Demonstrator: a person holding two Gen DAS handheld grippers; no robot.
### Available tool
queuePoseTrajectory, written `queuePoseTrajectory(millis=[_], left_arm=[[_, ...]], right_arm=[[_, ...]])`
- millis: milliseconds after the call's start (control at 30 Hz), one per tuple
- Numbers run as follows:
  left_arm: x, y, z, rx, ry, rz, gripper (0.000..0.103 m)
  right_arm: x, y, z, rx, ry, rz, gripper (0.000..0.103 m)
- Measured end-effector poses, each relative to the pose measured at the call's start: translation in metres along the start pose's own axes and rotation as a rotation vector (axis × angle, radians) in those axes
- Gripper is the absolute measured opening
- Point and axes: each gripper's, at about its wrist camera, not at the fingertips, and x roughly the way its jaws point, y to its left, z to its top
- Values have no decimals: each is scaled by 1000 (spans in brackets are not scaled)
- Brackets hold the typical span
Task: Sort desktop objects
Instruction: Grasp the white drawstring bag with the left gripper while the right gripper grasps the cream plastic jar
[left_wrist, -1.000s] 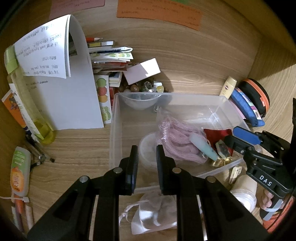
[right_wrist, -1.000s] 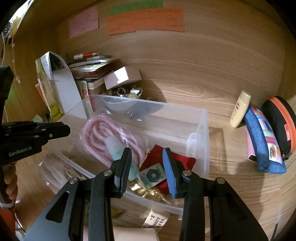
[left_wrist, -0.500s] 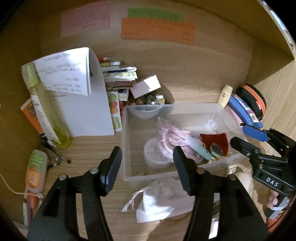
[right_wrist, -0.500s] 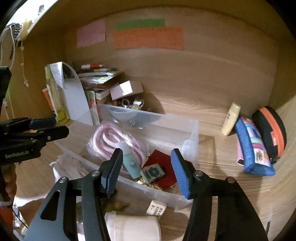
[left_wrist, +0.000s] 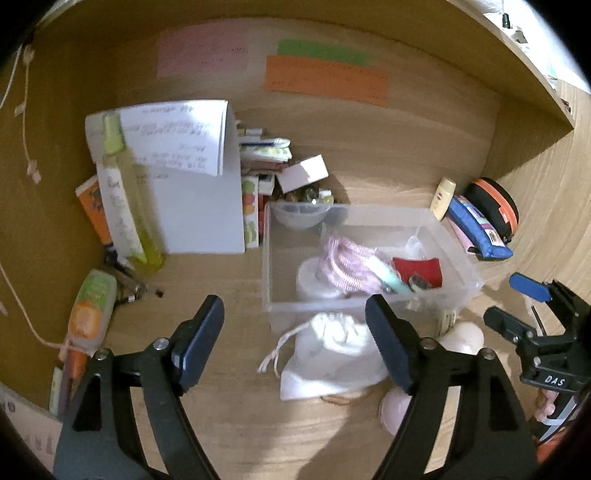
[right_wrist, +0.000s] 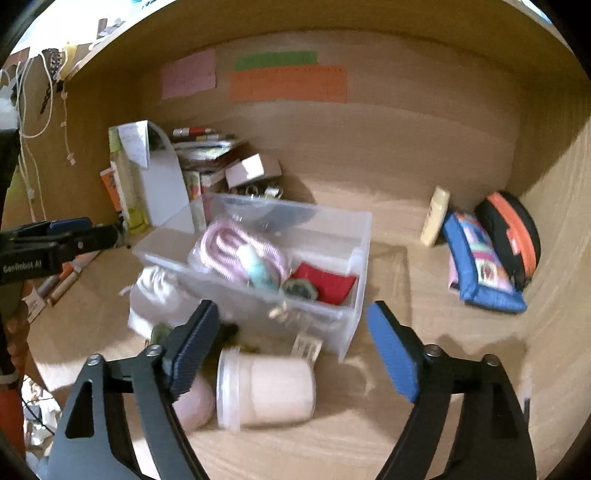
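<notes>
I see the clear plastic bin (left_wrist: 369, 258) on the wooden bench (left_wrist: 229, 280), holding a pink coiled cord (left_wrist: 343, 258), a teal tube (right_wrist: 256, 267) and a red pouch (left_wrist: 419, 267). Just in front of it lie a white drawstring bag (left_wrist: 332, 354) and a capped jar (right_wrist: 266, 391) on its side. My left hand-held gripper (left_wrist: 293, 343) and right hand-held gripper (right_wrist: 288, 347) are both opening, jaws gripping nothing. A blue pencil case (right_wrist: 480, 266) sits well to the right.

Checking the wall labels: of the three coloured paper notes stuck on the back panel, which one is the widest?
The orange note. It spans more of the panel than the green note directly above it or the pink note off to the left.
</notes>
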Motion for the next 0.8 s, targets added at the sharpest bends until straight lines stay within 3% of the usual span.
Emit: queuePoseTrajectory(millis=[267,500,800], left_arm=[[13,14,-33,-58,90,-15,79],[22,12,-58,-47,148,-11,79],[48,3,-64,-60,222,-35,79]], right_arm=[[13,-3,-37,27,95,45,86],[17,-22,-46,178,131,163,88],[26,-3,-51,133,166,187,88]])
